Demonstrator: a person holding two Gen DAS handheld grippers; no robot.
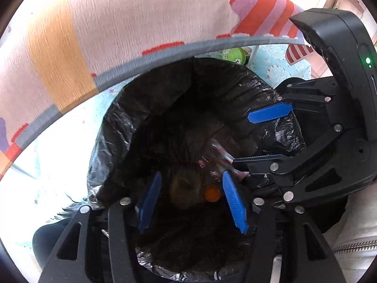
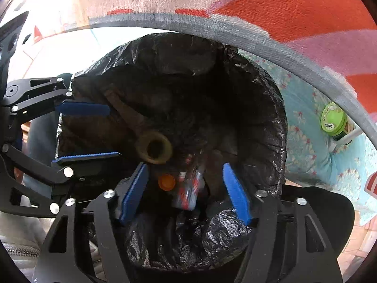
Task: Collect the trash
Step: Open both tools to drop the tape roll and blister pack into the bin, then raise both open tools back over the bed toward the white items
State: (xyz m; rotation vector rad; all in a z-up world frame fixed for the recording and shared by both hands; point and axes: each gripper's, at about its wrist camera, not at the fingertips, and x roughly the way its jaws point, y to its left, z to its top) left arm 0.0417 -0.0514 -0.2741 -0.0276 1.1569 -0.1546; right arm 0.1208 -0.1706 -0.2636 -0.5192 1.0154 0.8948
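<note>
A bin lined with a black bag (image 1: 117, 122) (image 2: 271, 99) fills both views from above. At its bottom lie a cardboard tube (image 2: 154, 149) (image 1: 186, 186) and an orange cap (image 2: 166, 181) (image 1: 212, 193). A red-and-white wrapper (image 2: 188, 191) (image 1: 221, 162) shows blurred inside the bin, between the right gripper's fingers but touching neither pad. My right gripper (image 2: 186, 193) (image 1: 264, 136) is open over the bin mouth. My left gripper (image 1: 192, 200) (image 2: 84, 132) hangs open beside it with nothing between its blue pads.
A striped pink, orange and red cloth with a grey edge (image 1: 141, 23) (image 2: 294, 11) overhangs the far side of the bin. A green-lidded jar (image 2: 333, 119) (image 1: 234, 55) lies on light blue patterned fabric (image 2: 306, 146). A white zipped sleeve (image 1: 353, 247) is near.
</note>
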